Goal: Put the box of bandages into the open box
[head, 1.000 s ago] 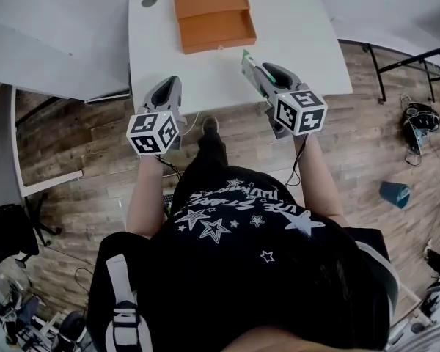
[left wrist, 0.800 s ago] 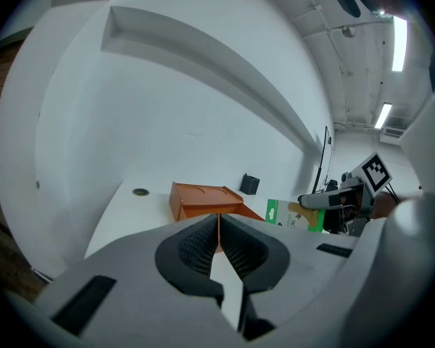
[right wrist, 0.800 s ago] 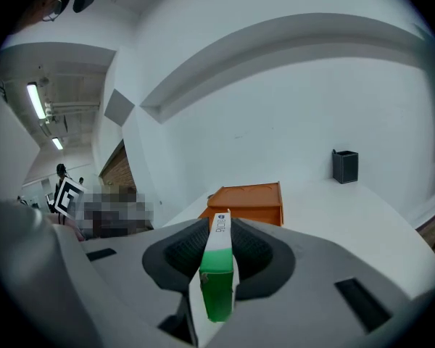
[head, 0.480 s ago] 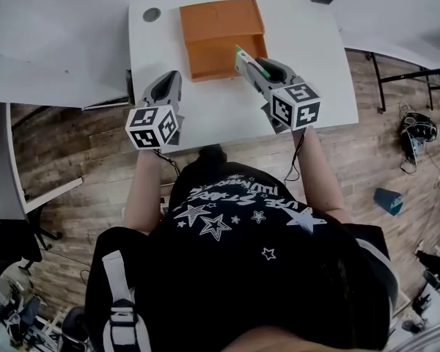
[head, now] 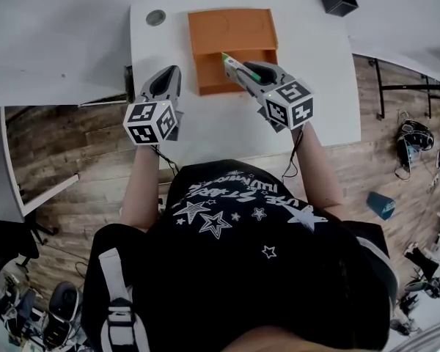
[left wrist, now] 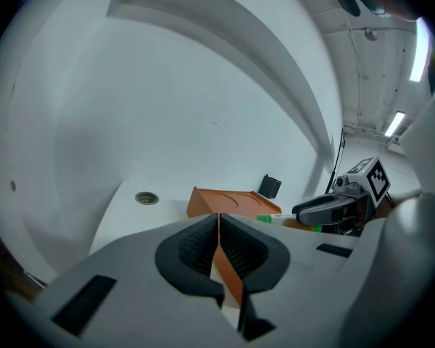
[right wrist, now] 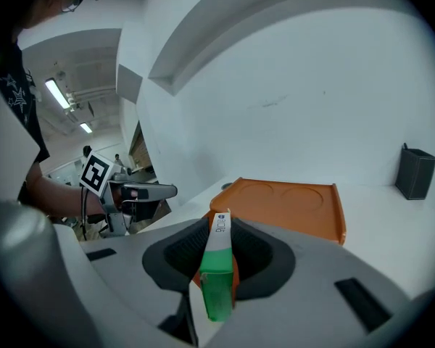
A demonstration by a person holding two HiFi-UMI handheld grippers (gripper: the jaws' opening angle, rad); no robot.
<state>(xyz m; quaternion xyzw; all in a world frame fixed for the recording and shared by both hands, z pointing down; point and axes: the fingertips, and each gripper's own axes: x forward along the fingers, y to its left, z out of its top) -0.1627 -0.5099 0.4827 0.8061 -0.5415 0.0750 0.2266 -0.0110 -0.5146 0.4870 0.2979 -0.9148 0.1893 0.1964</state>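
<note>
The open box (head: 233, 31) is parked at the worktop's (head: 205, 127) far edge. The left gripper (left wrist: 219, 246) is kept shut and empty by the left edge. The box of bandages (right wrist: 216, 267), clamped in the right gripper (head: 235, 71), is now held over the open box's near half, moved in from the near edge.

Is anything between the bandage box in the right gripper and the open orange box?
Nothing visible. The right gripper holds the box of bandages above the orange box, over its open tray; the left gripper, shut and empty, stands apart at its left.
</note>
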